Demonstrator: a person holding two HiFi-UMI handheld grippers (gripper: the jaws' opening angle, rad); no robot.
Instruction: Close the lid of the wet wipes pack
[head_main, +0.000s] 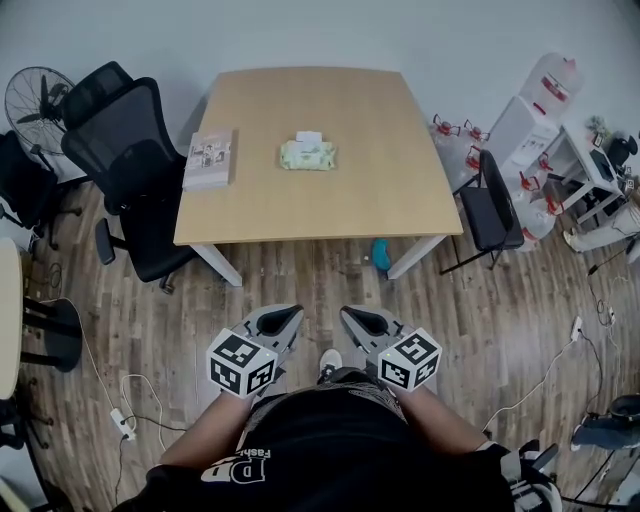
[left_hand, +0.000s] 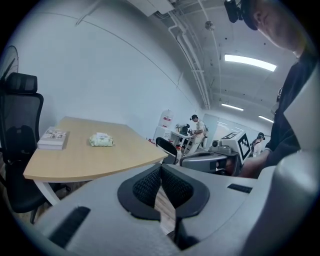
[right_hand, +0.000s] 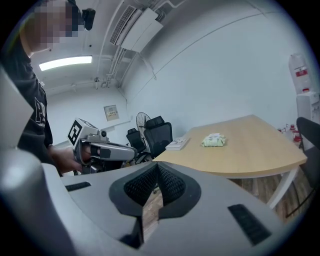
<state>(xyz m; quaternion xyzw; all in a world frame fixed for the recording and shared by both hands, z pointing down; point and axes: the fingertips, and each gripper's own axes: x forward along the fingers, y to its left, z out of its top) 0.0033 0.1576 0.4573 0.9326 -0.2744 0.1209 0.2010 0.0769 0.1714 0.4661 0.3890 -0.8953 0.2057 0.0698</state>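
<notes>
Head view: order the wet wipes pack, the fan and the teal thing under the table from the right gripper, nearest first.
1. teal thing, just ahead, low down
2. wet wipes pack, farther ahead, centre
3. fan, far left

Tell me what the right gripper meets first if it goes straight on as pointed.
Probably the near edge of the table; only wooden floor lies between it and the right gripper. Depth is unclear: pointing slightly down, it might pass beneath.

- I count one table (head_main: 320, 215).
- One wet wipes pack (head_main: 307, 154).
- One book (head_main: 209, 158).
- Two grippers: left gripper (head_main: 289, 314), right gripper (head_main: 351, 314).
- Two black mesh chairs (head_main: 135, 150).
- One fan (head_main: 38, 103).
</notes>
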